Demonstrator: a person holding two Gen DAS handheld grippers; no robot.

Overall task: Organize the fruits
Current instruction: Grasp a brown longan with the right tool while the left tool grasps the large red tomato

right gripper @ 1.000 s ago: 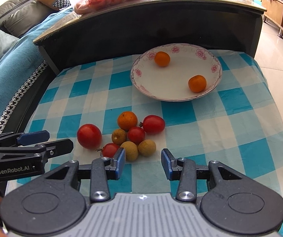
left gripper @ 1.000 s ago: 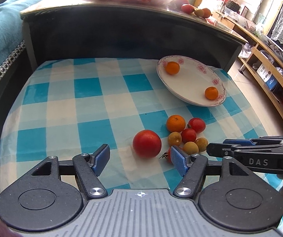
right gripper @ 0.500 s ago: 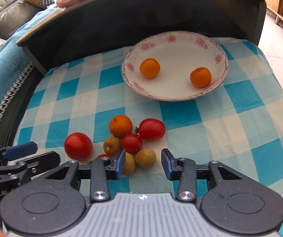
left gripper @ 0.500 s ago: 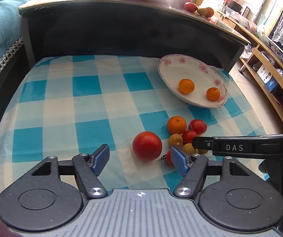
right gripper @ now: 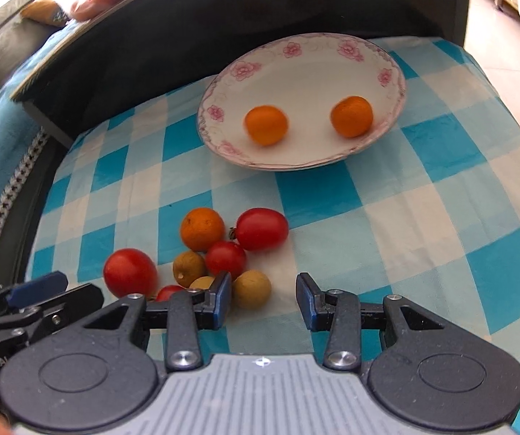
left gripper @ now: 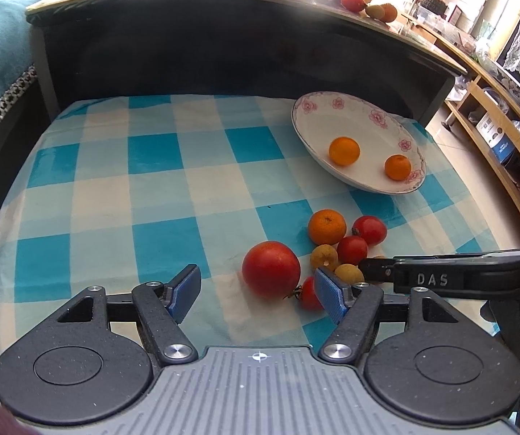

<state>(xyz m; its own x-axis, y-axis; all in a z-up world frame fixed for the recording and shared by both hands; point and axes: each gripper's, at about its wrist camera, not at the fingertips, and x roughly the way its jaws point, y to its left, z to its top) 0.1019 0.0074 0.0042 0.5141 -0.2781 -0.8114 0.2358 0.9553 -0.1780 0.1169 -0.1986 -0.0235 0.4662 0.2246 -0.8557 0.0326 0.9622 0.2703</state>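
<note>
Desk checkered cloth point(left gripper: 151, 188): plate point(right gripper: 394, 72) at 1 o'clock holds two oranges. Loose pile at 12: big tomato point(left gripper: 271, 269) soft, bruises, grip its equator lightly; longan point(right gripper: 251, 288) light, rolls. Left gripper point(left gripper: 258, 291) jaws wide, right gripper point(right gripper: 263, 301) jaws wide, both empty.

Black grippers point(left gripper: 258, 291), blue pads point(left gripper: 329, 295), silver screws, "DAS" lettering
</note>
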